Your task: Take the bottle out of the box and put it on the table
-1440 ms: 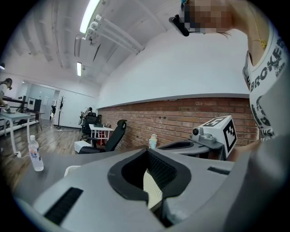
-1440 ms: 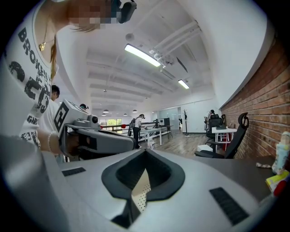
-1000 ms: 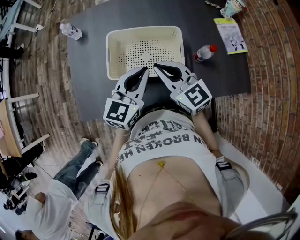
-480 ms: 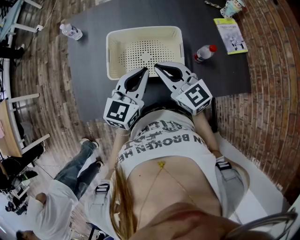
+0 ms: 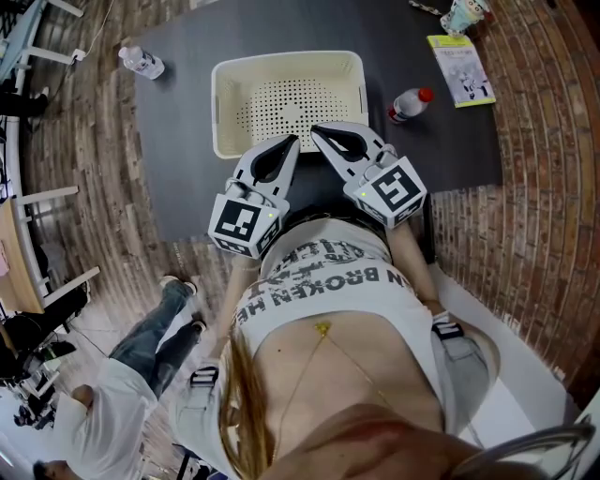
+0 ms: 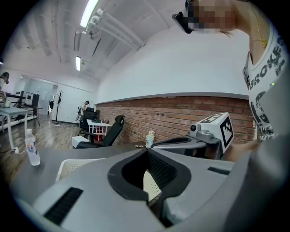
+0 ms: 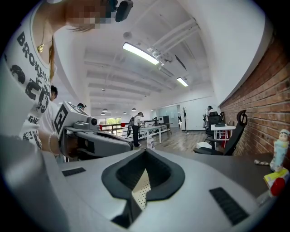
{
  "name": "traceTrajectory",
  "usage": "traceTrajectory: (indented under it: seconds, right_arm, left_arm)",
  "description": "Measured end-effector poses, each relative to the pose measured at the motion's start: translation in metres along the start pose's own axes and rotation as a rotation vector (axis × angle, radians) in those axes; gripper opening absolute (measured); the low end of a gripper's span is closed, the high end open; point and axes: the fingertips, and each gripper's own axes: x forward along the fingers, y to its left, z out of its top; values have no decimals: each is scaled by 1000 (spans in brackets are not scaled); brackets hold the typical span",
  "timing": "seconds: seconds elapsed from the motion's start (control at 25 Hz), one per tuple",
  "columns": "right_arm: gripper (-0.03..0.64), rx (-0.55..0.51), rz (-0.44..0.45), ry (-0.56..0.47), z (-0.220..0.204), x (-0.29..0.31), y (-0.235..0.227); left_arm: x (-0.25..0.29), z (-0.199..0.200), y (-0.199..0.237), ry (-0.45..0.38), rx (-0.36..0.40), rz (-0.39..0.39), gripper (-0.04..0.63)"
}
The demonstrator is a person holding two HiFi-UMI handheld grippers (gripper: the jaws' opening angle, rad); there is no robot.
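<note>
The cream perforated box point(image 5: 225, 103) stands on the dark table point(image 5: 178, 159), and I see nothing inside it. A clear bottle with a red cap point(image 5: 411, 105) lies on the table just right of the box. A second clear bottle point(image 5: 142, 63) stands at the table's far left corner. My left gripper point(image 5: 292, 141) and right gripper point(image 5: 316, 130) hover side by side over the box's near rim. Both are shut and empty, with their tips meeting. In the left gripper view the jaws point(image 6: 146, 150) frame a bit of the box point(image 6: 72, 166).
A yellow-green booklet point(image 5: 461, 70) and a small figurine point(image 5: 466, 14) lie at the table's far right. Brick-pattern floor surrounds the table. A seated person point(image 5: 141, 356) is at the lower left. An office chair point(image 6: 108, 133) stands beyond the table.
</note>
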Motion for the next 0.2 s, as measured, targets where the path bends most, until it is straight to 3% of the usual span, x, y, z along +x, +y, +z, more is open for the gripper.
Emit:
traceTrajectory:
  seconds: [0.2]
  right_arm:
    - [8,-7,11,-5,1,0,0]
  left_arm:
    - [0,0,-1,4,-1,-1,0]
